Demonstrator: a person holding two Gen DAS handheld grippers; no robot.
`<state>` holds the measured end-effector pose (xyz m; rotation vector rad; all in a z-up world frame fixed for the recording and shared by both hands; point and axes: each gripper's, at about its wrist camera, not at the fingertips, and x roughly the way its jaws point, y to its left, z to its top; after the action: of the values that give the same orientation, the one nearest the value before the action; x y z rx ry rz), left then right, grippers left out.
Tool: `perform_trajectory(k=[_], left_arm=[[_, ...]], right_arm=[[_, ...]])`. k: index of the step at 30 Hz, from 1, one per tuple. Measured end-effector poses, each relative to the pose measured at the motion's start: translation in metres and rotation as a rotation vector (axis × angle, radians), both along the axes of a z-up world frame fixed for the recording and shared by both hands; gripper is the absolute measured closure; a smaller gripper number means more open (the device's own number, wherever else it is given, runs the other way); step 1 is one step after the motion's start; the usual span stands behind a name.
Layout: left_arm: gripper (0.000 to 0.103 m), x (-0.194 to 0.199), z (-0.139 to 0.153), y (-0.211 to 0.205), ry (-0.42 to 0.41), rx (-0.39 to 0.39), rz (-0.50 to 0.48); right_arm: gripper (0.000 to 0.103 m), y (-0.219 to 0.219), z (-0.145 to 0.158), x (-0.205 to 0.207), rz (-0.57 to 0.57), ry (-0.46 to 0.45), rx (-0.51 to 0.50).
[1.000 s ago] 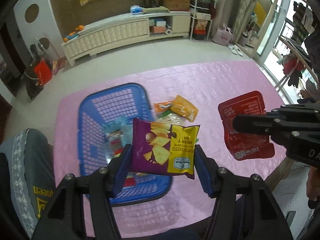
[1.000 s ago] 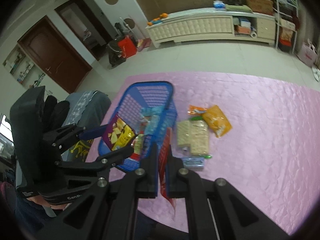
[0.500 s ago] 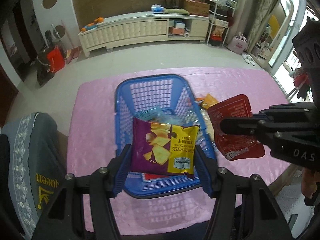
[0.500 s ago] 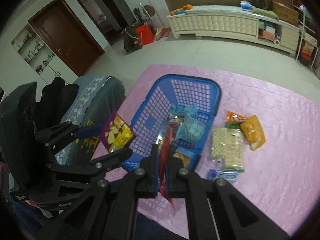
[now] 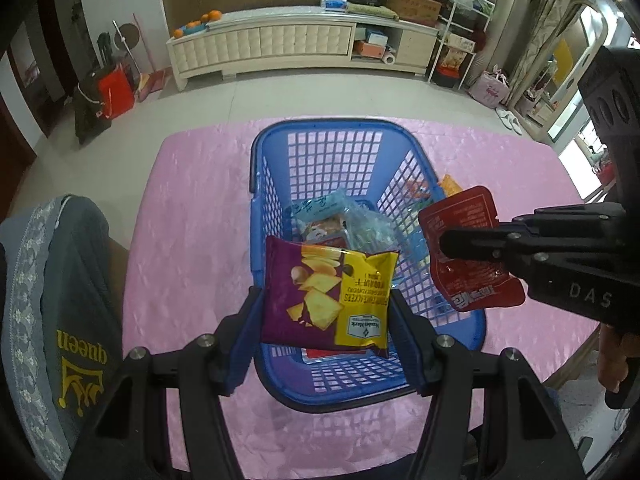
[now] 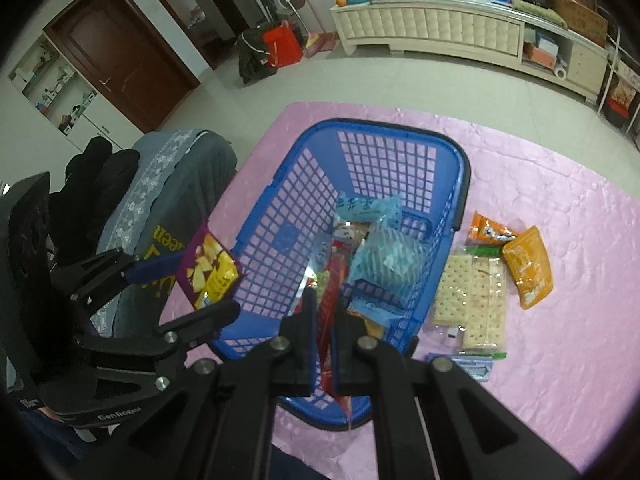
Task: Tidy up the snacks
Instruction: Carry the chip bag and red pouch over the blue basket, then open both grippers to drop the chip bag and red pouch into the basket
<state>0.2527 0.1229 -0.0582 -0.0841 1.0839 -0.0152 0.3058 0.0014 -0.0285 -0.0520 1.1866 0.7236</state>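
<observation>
Left wrist: left tool [image 5: 326, 312] clamps purple-yellow chip bag [image 5: 326, 298]; right tool [image 6: 323, 320] pinches red pouch [image 5: 470, 254].

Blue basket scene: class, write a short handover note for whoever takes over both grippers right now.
Left gripper: shut on the purple-yellow chip bag, held above the blue basket.
Right gripper: shut on the red pouch, also over the basket.
Done: several blue-wrapped snacks lie in the basket.
Left: release both; then collect the cracker packs, orange packets and small packet from the pink tablecloth.
</observation>
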Motion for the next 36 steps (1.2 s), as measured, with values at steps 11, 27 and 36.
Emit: perform_trajectory(k=[11, 27, 36], left_arm=[[0.045, -0.006, -0.007, 0.007, 0.017, -0.02, 0.018], [0.045, -0.01, -0.002, -0.008, 0.001, -0.021, 0.003], [0.045, 0.012, -0.018, -0.026, 0.026, -0.011, -0.008]], right_arm=[[0.094, 0.016, -0.025, -0.006, 0.024, 0.063, -0.057], [0.013, -0.021, -0.006, -0.013, -0.046, -0.034, -0.101], [0.013, -0.036, -0.014, -0.004, -0.13, -0.129, -0.216]])
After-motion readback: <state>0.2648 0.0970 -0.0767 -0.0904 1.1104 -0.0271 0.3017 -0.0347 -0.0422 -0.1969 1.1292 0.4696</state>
